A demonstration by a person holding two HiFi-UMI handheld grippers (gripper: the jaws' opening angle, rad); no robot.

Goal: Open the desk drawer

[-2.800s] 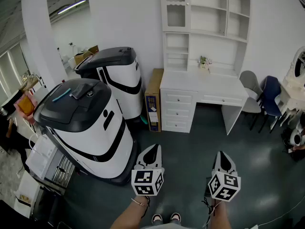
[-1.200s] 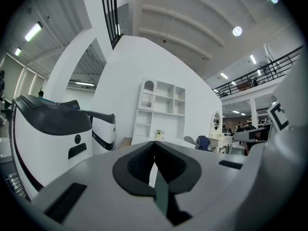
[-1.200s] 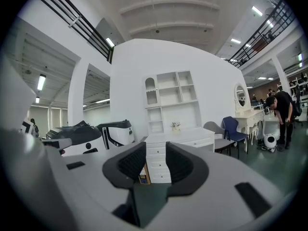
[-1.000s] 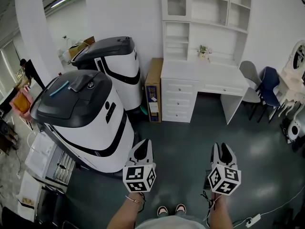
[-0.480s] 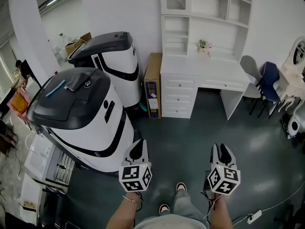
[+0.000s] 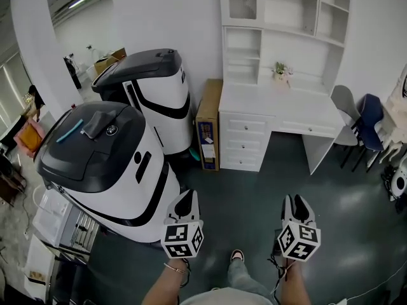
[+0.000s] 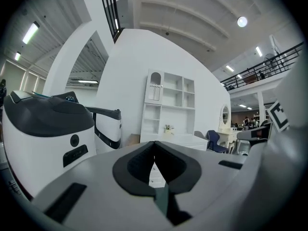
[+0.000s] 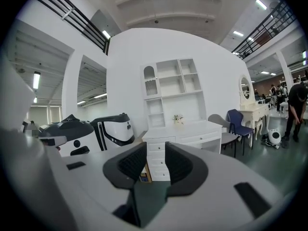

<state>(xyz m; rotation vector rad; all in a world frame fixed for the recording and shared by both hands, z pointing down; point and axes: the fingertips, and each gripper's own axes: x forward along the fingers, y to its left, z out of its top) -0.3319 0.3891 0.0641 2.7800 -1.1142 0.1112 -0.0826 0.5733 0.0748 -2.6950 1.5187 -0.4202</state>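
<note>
The white desk [image 6: 280, 110] stands against the far wall, with a stack of three shut drawers [image 6: 244, 142] on its left and one wide shut drawer [image 6: 306, 129] under the top. Both grippers hang over the dark floor, well short of it. My left gripper [image 6: 185, 199] points at the desk [image 7: 179, 139]; its tips [image 7: 154, 143] meet and hold nothing. My right gripper [image 6: 297, 202] is open; between its pads [image 8: 155, 150] the drawer stack [image 8: 157, 159] shows far off. Its jaws have just narrowed a little, with nothing between them.
Two big white-and-black machines [image 6: 108, 164] [image 6: 158, 97] stand left of my path, the nearer one close to the left gripper. A cardboard box [image 6: 208, 132] leans beside the drawers. Chairs [image 6: 364, 126] stand right of the desk. A shelf unit [image 6: 280, 24] tops it.
The person has stepped forward towards the desk, one foot now ahead. Both grippers went along, side by side, and sit slightly lower in the head view.
</note>
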